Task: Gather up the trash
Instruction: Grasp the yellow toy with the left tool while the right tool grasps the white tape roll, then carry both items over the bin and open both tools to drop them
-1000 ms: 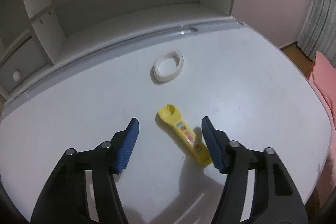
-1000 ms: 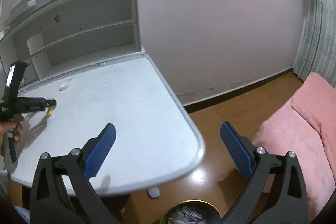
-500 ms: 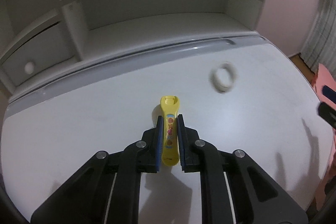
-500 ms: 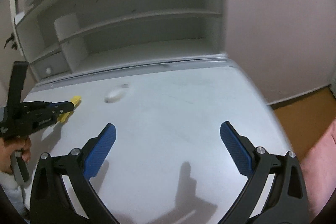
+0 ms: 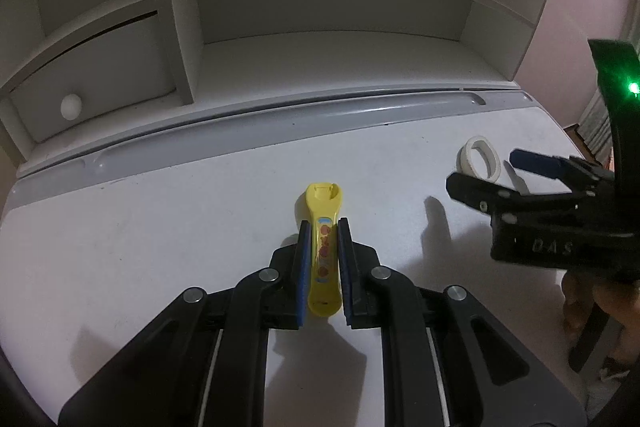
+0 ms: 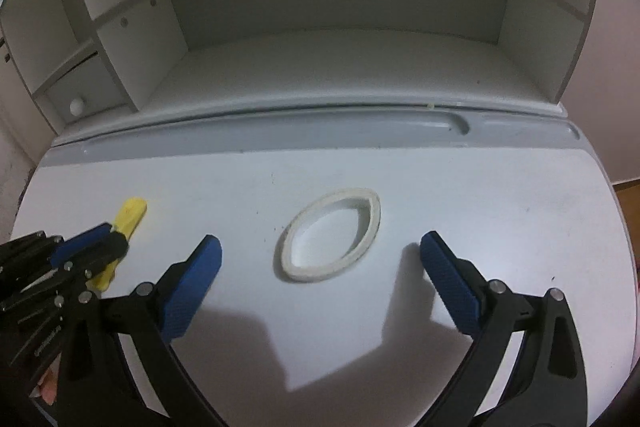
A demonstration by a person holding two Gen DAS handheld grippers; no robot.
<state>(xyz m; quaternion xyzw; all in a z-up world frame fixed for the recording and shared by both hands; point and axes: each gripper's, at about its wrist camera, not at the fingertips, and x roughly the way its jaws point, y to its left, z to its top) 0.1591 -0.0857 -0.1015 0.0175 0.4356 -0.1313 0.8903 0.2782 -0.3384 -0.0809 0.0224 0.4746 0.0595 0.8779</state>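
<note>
Lying on the white desk (image 5: 160,267), a yellow scoop (image 5: 323,247) (sticker on its handle) is clamped by the left gripper (image 5: 324,239); the white ring (image 6: 330,235) is flanked by the right gripper (image 6: 320,255), jaws wide.

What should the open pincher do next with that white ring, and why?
Probably ease the right gripper forward and down around the white ring, then close. Its jaws are open with the ring lying flat on the table just ahead between them; the left gripper already clamps the yellow piece.

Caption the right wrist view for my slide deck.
Open right gripper straddling the squashed white tape ring on the white desk.
</note>
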